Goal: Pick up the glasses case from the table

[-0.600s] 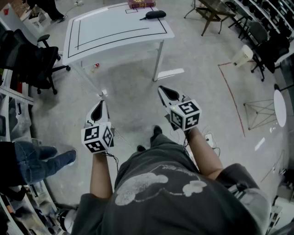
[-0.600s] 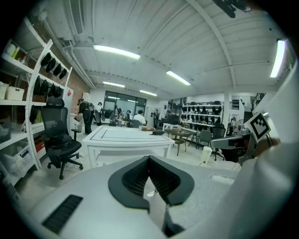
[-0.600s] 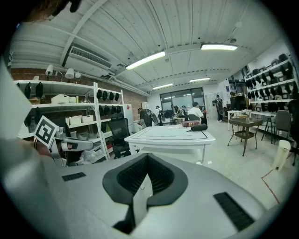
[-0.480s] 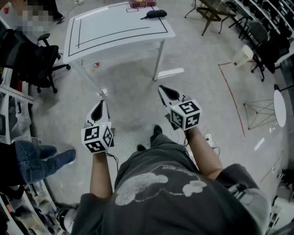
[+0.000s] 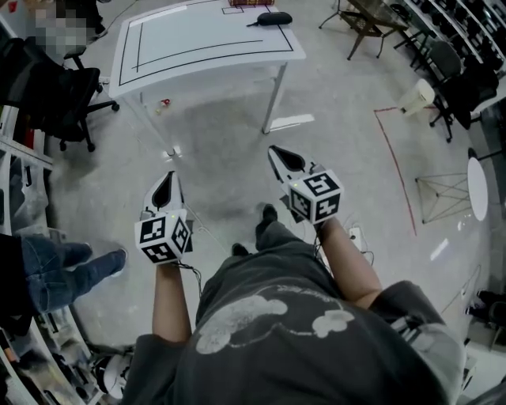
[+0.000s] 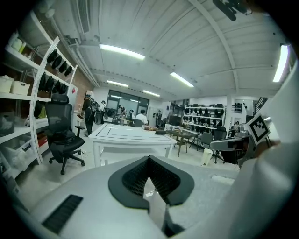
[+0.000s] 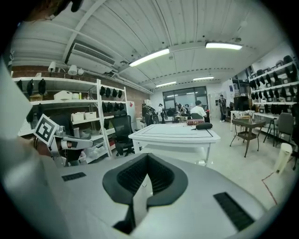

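Observation:
The black glasses case (image 5: 269, 17) lies near the far right corner of the white table (image 5: 198, 43), which has black lines on its top. Both grippers hang over the bare floor, well short of the table, and point toward it. My left gripper (image 5: 169, 175) is shut and holds nothing. My right gripper (image 5: 272, 149) is also shut, with nothing between its pads. The case (image 7: 204, 126) shows in the right gripper view on the table (image 7: 173, 135), far beyond the jaws. In the left gripper view it is a small dark shape (image 6: 160, 132) on the table's far side.
A black office chair (image 5: 59, 103) stands left of the table, and a person's legs in jeans (image 5: 63, 269) are at the left edge. A reddish box (image 5: 251, 5) lies behind the case. Red tape (image 5: 399, 166), a white bin (image 5: 419, 95) and chairs are on the right.
Table and case have slid slightly toward the top of the head view. Both grippers sit a little higher in the picture, jaws unchanged.

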`<action>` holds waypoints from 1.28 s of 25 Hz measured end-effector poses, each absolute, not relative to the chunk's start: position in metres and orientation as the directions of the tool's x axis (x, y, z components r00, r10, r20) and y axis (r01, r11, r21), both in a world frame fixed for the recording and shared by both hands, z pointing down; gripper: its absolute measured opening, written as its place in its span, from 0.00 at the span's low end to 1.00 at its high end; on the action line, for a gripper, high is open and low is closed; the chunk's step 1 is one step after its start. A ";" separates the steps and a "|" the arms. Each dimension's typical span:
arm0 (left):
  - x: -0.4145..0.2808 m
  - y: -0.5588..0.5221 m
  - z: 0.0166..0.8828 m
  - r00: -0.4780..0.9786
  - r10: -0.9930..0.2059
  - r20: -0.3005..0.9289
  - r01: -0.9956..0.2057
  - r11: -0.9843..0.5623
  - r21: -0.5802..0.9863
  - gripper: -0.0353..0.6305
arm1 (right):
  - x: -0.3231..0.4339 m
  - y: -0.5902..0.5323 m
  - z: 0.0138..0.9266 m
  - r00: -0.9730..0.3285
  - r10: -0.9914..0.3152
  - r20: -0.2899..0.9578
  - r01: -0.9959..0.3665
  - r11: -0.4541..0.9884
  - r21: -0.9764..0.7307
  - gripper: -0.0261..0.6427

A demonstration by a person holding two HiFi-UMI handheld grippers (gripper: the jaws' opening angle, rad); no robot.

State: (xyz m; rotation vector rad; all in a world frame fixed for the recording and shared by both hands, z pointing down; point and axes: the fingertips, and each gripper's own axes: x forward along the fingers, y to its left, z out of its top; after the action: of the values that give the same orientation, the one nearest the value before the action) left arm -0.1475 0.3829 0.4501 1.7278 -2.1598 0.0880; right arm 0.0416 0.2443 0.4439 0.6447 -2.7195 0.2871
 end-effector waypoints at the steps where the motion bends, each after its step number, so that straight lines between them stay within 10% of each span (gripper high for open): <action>1: -0.148 0.384 0.450 -0.179 -0.930 0.322 -0.951 0.247 0.186 0.06 | 0.040 0.244 0.444 -0.841 -0.402 0.361 -0.465 0.879 -0.105 0.04; 32: -0.179 0.117 0.451 -0.147 -0.913 0.382 -0.972 0.205 0.116 0.06 | 0.017 -0.055 0.466 -0.822 -0.455 0.343 -0.540 0.812 -0.219 0.04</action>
State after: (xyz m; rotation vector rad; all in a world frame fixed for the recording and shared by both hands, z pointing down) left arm -0.1785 0.1166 0.4507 1.7600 -2.1193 0.2218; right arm 0.0175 -0.0545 0.4656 0.7637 -2.7236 0.4483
